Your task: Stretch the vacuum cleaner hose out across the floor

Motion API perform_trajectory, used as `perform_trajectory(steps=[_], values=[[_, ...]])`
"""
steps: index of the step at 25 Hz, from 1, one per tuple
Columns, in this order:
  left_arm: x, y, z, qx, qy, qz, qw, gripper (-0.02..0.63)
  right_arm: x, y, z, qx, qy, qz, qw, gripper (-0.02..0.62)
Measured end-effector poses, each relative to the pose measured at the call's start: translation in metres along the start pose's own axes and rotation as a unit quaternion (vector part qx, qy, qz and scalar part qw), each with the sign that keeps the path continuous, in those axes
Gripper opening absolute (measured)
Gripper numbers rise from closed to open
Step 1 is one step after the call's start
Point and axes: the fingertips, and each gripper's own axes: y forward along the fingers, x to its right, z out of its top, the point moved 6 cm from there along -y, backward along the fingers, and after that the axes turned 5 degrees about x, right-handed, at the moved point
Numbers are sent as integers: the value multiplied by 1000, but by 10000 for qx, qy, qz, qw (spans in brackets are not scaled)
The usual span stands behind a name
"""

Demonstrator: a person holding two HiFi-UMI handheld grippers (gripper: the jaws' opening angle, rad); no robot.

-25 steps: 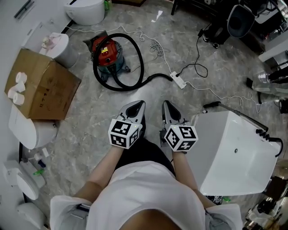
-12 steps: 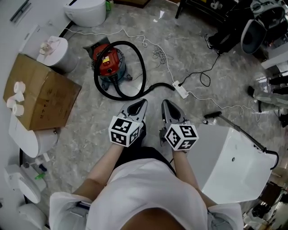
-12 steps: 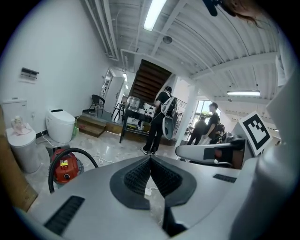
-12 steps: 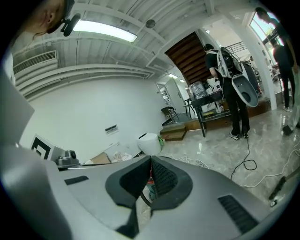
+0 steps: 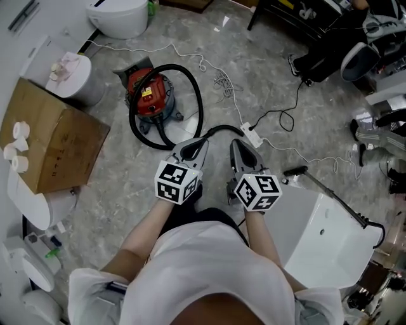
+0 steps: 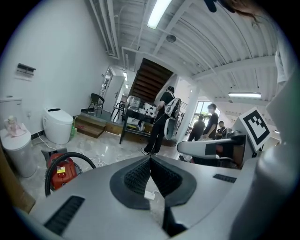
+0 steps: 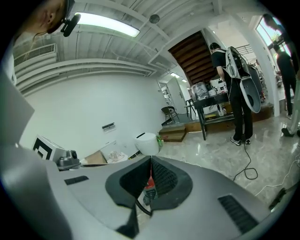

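A red vacuum cleaner (image 5: pixel 147 94) stands on the grey floor ahead of me. Its black hose (image 5: pixel 198 95) is coiled in a loop round it, and the free end (image 5: pixel 222 129) lies just past my fingertips, near a white power strip (image 5: pixel 252 134). My left gripper (image 5: pixel 200 143) and right gripper (image 5: pixel 234 146) are side by side above the floor, both shut and empty. In the left gripper view the vacuum cleaner (image 6: pixel 60 170) and hose (image 6: pixel 70 156) show at lower left, beyond the shut left gripper (image 6: pixel 150 160). The right gripper (image 7: pixel 150 161) points toward the vacuum cleaner (image 7: pixel 149 184).
A cardboard box (image 5: pixel 60 146) with paper rolls lies at the left, beside a white bin (image 5: pixel 73 76) and a toilet (image 5: pixel 120 14). A white tub (image 5: pixel 323 238) stands close at my right. White cord (image 5: pixel 222 79) and black cables cross the floor. People stand by a table (image 6: pixel 140 123).
I have moved forward: the vacuum cleaner and hose end lie nearer my fingertips than a second ago. Both grippers stay shut, side by side.
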Motion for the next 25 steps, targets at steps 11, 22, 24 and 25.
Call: perform_trajectory(steps=[11, 22, 24, 25], values=[[-26, 32, 11, -69, 148, -66, 9998, 5, 22, 33, 10, 136, 14, -2, 9999, 14], [-23, 66, 9, -327, 480, -329, 9978, 5, 71, 40, 25, 59, -345, 39, 9994, 15], [-27, 75, 11, -380, 713, -279, 9963, 5, 87, 42, 26, -8, -373, 42, 9993, 15], [-29, 78, 12, -395, 828, -226, 9955, 5, 94, 43, 26, -38, -369, 74, 9993, 15]])
